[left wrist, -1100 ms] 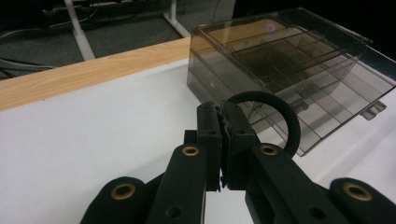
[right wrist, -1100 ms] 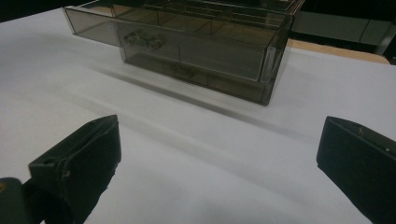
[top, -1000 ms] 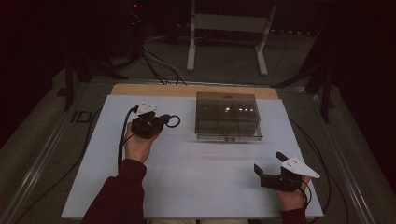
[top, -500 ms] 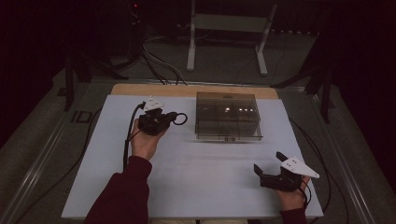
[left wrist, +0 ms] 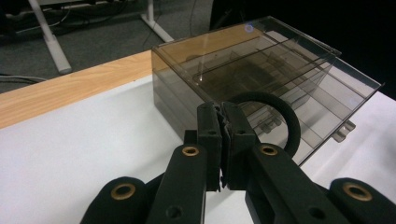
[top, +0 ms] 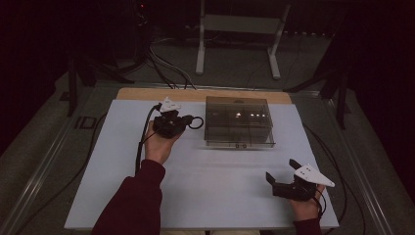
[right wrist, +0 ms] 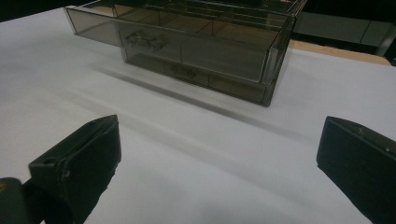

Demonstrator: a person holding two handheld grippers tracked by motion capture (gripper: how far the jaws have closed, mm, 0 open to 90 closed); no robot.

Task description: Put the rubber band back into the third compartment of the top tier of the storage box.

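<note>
Now | left gripper (left wrist: 223,140) clamps black rubbery ring (left wrist: 280,109) | right gripper (right wrist: 217,158) gapes | smoky plastic box (top: 238,121)

High view from above the near edge, facing forward and down over the whole tabletop (top: 205,196), left gripper view close and low beside the box (left wrist: 261,79), right gripper view low, farther back, facing its front (right wrist: 196,51), box shared by all three
</note>
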